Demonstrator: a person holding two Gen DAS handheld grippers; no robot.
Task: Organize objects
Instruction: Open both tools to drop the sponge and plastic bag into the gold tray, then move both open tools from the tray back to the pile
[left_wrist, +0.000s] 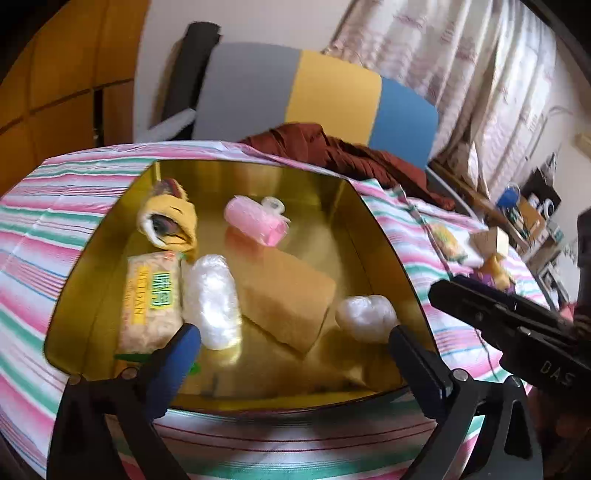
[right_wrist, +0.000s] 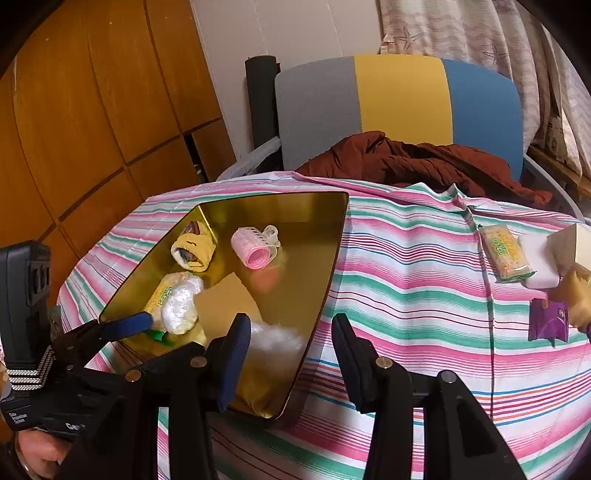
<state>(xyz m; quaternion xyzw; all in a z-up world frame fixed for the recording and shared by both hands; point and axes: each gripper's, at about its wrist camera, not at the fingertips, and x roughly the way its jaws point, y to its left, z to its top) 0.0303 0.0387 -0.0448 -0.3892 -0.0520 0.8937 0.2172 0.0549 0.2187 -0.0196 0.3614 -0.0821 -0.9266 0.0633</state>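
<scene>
Lying to the right of the gold tin (right_wrist: 325, 258), well apart from it, the cracker pack (right_wrist: 506, 254) has its long axis running near to far, closer to the right tool (right_wrist: 291, 354). Both tools gape empty, the left tool (left_wrist: 295, 343) widest, over the tin's near end. Green-lettered, its clear wrapper looks slippery.

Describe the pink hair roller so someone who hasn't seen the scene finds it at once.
Start at the gold tray on the striped tablecloth, in front of the grey, yellow and blue chair. In the tray's far half, right of the rolled yellow cloth, lies the hair roller. It is the only pink thing in the tray: a ribbed hollow tube with a clear clip.
</scene>
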